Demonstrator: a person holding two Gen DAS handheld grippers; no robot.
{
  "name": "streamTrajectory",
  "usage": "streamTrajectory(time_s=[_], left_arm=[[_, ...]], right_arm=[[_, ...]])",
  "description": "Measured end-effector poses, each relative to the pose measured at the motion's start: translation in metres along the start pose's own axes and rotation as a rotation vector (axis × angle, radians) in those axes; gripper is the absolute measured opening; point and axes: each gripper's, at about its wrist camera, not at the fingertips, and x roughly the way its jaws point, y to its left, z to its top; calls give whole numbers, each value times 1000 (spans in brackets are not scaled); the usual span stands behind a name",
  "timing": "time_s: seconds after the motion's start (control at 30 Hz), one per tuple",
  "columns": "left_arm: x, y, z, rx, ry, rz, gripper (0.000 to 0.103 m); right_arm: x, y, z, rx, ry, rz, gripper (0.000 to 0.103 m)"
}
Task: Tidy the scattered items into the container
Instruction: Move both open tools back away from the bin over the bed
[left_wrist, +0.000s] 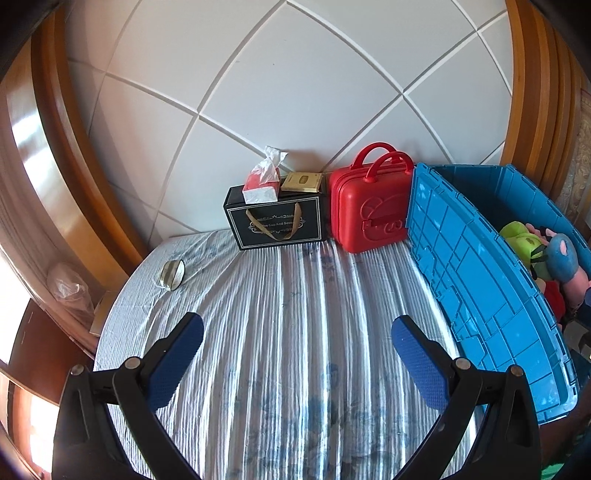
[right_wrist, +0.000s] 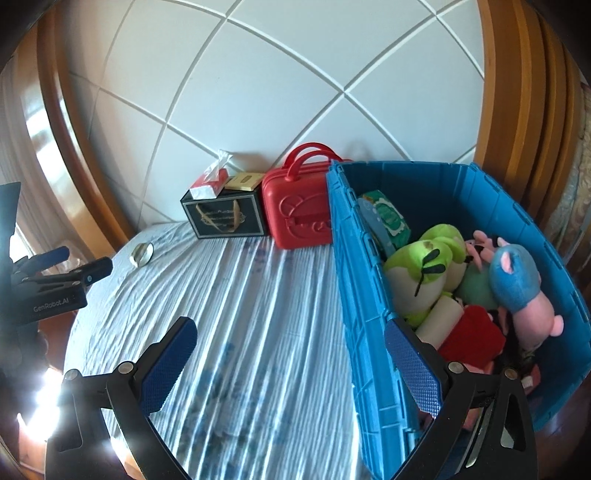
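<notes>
A blue plastic crate (left_wrist: 480, 266) (right_wrist: 354, 266) stands on the right of the striped bed sheet (left_wrist: 295, 314) (right_wrist: 240, 314), its lid flap raised. Plush toys fill it: a green one (right_wrist: 428, 258), a blue and pink one (right_wrist: 517, 284), a red one (right_wrist: 472, 332); the green one (left_wrist: 524, 240) also shows in the left wrist view. My left gripper (left_wrist: 297, 328) is open over bare sheet. My right gripper (right_wrist: 290, 328) is open too, its right finger over the crate's near wall. A small round silvery item (left_wrist: 173, 273) (right_wrist: 141, 253) lies at the sheet's far left. The left gripper (right_wrist: 85, 266) appears at the left edge.
Against the white padded headboard stand a black gift box (left_wrist: 275, 221) (right_wrist: 225, 214) with a tissue pack (left_wrist: 260, 182) and a gold box (left_wrist: 301, 182) on it, and a red case (left_wrist: 369, 210) (right_wrist: 299, 210). Wooden frame curves on both sides. The bed's edge drops off left.
</notes>
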Motion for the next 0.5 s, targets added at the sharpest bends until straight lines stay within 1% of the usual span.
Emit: streamTrajectory(time_s=[0.13, 0.27, 0.5], left_arm=[[0, 21, -11, -26, 10, 28, 103], [-2, 38, -18, -58, 17, 31, 103], [-4, 50, -28, -73, 46, 39, 103]], right_arm=[[-3, 9, -2, 2, -5, -23, 103], [-6, 17, -4, -1, -2, -40, 103], [-8, 23, -7, 4, 5, -54, 103]])
